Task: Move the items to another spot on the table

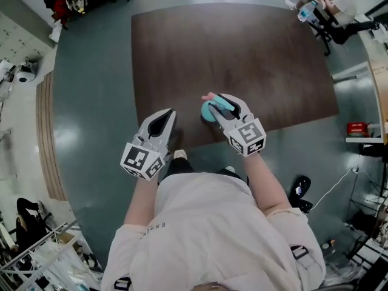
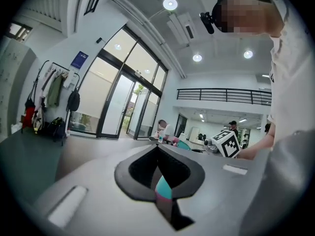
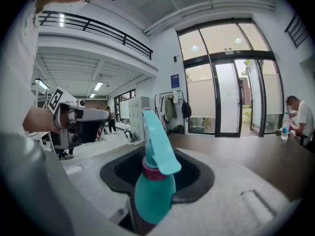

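While the teal spray bottle (image 3: 150, 191) sits clamped between the jaws of my right gripper (image 1: 219, 105), I read it clearly in the right gripper view: body low between the dark pads, pink collar (image 3: 153, 173) above, teal trigger head (image 3: 157, 141) rising past the tips. From the head view the bottle (image 1: 212, 109) hangs over the near edge of the dark brown table (image 1: 242, 53), with the gripper's marker cube (image 1: 247, 137) trailing back toward my arm. My left gripper (image 1: 165, 115) is just beside it on the left, also at the near edge, well short of touching the bottle. Its jaws are together, tips meeting. Low in their gap the left gripper view shows a teal-and-pink sliver (image 2: 162, 188); I cannot tell what that is. Beyond, the table top is bare brown wood on a grey-green floor (image 1: 91, 102). A seated person (image 1: 339, 5) is at the far right corner, and tall glass doors (image 3: 226, 97) stand behind the table.
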### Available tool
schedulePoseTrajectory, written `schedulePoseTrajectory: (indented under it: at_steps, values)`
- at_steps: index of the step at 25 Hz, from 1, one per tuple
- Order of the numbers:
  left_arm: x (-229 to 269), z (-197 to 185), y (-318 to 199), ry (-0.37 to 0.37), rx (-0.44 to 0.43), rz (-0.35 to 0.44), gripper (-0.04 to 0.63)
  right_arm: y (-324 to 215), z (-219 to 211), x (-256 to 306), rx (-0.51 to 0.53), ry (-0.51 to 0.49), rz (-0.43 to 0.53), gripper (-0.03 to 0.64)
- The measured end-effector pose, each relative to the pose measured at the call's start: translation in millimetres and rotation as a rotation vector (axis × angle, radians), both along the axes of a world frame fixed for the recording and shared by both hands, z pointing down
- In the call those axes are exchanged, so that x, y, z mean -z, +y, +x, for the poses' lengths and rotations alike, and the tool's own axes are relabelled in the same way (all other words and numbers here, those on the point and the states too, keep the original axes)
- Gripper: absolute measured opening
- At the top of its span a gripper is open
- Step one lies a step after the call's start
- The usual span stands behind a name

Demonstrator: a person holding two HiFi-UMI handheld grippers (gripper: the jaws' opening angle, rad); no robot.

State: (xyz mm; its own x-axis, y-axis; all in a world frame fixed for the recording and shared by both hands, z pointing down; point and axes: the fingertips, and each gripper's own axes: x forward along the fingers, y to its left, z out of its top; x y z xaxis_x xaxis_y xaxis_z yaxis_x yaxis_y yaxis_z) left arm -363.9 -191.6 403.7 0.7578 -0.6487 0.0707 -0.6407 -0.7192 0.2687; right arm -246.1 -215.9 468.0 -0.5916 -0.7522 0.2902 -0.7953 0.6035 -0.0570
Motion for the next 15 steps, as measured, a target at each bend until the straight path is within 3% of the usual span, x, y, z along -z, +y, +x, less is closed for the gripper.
schedulePoseTrajectory:
  at_steps: [6,15]
  values:
    - [-9,125,31,-0.004,-0.115,0.02,0.015,60,152,-5,-0.187,0.021,0.008,0.153]
    - [-48,241,79,0.015,-0.192,0.038,0.015,160,303,-28,-0.409,0.064,0.017,0.153]
